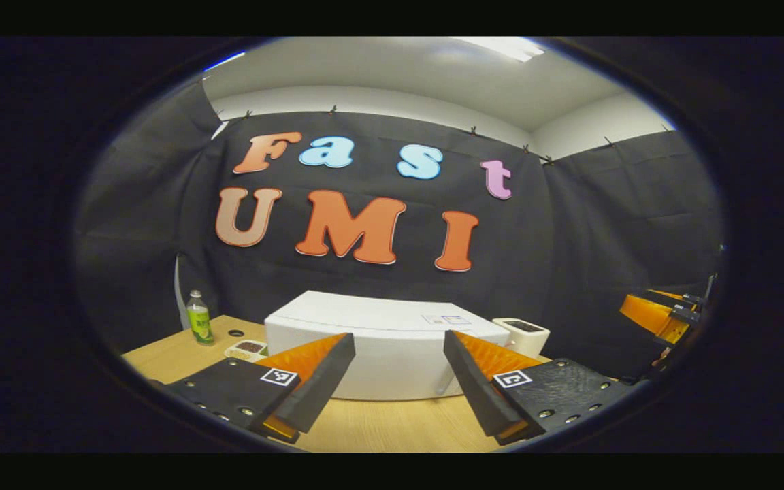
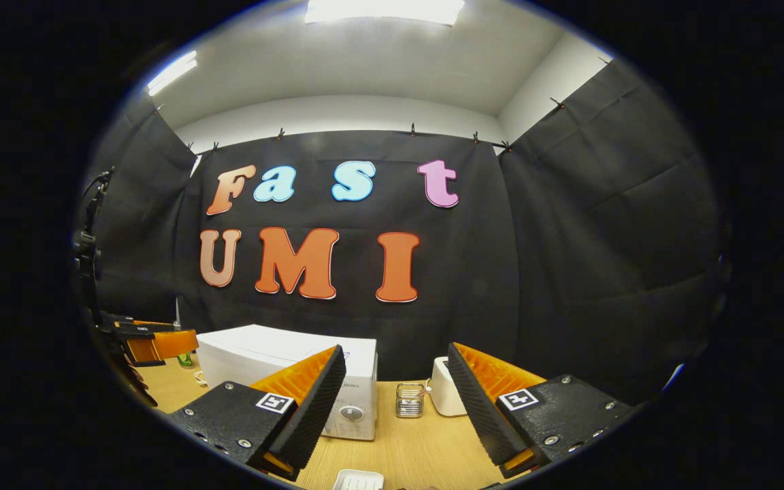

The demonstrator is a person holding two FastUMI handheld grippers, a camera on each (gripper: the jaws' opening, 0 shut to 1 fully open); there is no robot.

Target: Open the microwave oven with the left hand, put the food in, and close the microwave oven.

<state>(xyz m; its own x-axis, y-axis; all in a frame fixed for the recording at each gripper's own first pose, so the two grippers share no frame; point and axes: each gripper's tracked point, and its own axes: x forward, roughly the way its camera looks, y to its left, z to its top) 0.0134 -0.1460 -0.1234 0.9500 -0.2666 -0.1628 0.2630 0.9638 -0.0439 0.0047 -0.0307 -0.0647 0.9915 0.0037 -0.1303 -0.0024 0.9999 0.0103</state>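
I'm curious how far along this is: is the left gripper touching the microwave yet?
Apart. In the left gripper view, the left gripper is open, and bare table shows between its fingertips and the closed microwave beyond.

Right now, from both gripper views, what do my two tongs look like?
Both look alike. The left tongs have two wedge-shaped fingers with ribbed inner faces, each on a black textured plate with screws and a small square black-and-white marker. The right tongs show the same build, with a marker on each plate. No cables or sleeves are visible.
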